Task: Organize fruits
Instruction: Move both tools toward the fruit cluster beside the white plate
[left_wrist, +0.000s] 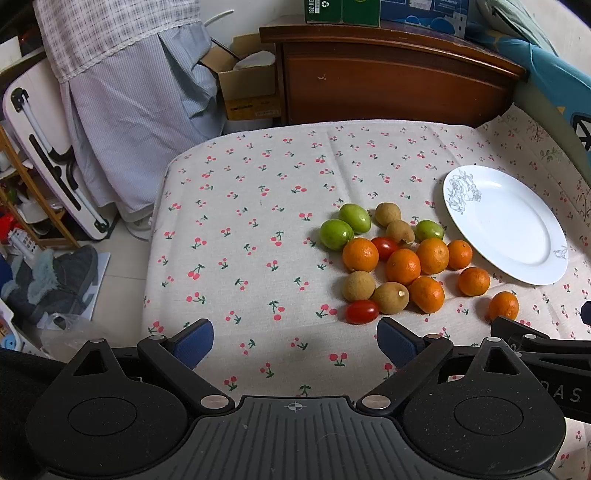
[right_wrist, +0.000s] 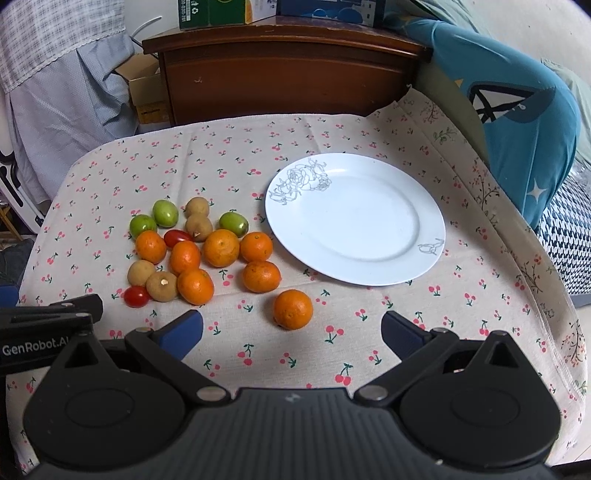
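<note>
A pile of fruit lies on the cherry-print cloth: several oranges (right_wrist: 221, 247), green fruits (right_wrist: 165, 212), brown longans (right_wrist: 161, 286) and two cherry tomatoes (right_wrist: 136, 296). One orange (right_wrist: 293, 309) lies apart, just ahead of my right gripper (right_wrist: 291, 338), which is open and empty. A white plate (right_wrist: 354, 218) stands empty right of the pile. My left gripper (left_wrist: 295, 343) is open and empty, near a cherry tomato (left_wrist: 362, 311) and left of the pile (left_wrist: 402, 266). The plate shows at far right in the left wrist view (left_wrist: 506, 225).
The cloth-covered table (left_wrist: 240, 229) ends at the left and far edges. A wooden cabinet (left_wrist: 388, 81) and cardboard box (left_wrist: 247, 81) stand behind it. A blue cushion (right_wrist: 517, 110) lies at the right. The left gripper's body (right_wrist: 44, 325) sits by the right gripper.
</note>
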